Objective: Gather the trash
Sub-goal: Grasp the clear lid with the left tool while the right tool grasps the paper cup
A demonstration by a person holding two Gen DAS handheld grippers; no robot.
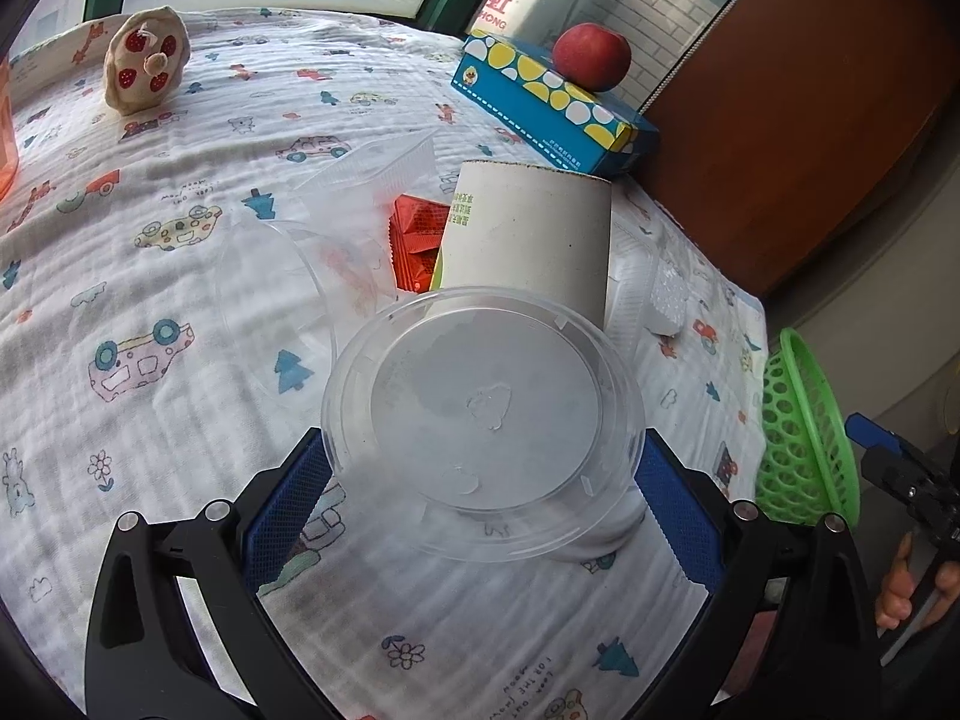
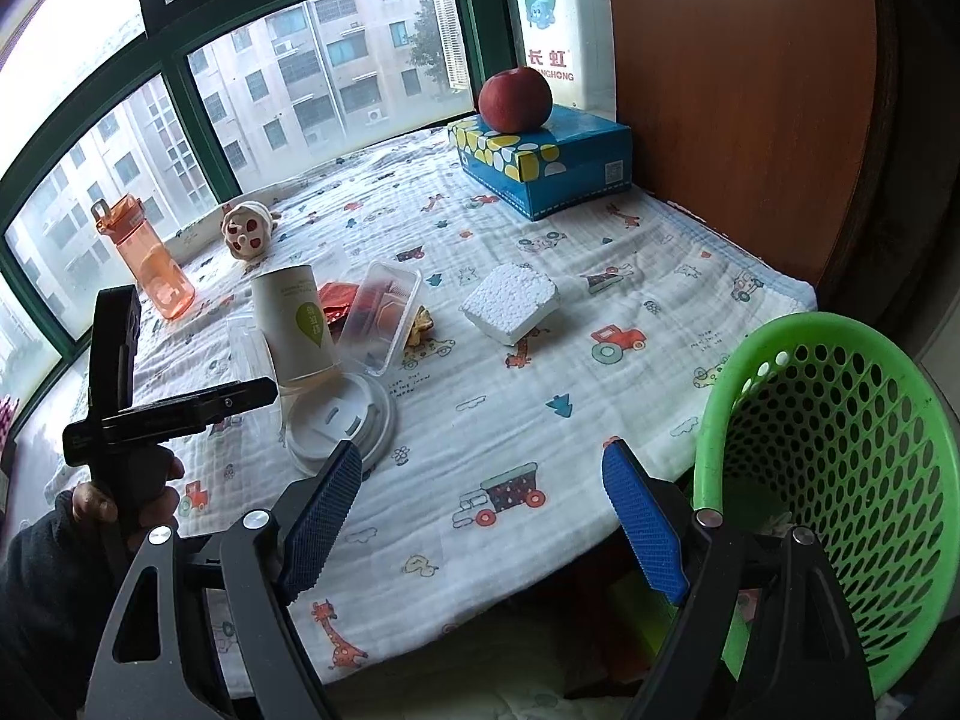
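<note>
The left gripper (image 1: pixel 483 480) has its blue pads (image 1: pixel 294 498) spread on either side of a clear round lid (image 1: pixel 480 414) lying on the patterned cloth (image 1: pixel 150 276); whether they press it, I cannot tell. Just beyond stands an upturned paper cup (image 1: pixel 528 234). The right gripper (image 2: pixel 480 516) is spread, empty, beside the green basket (image 2: pixel 840 450).

Soft overcast daylight enters through the window (image 2: pixel 336 60). Shadows faint. Strong fisheye bending and dark vignetting at edges; centres sharp.

Right gripper (image 2: pixel 483 531) fingers apart, empty; green basket (image 2: pixel 840 480) beside.
</note>
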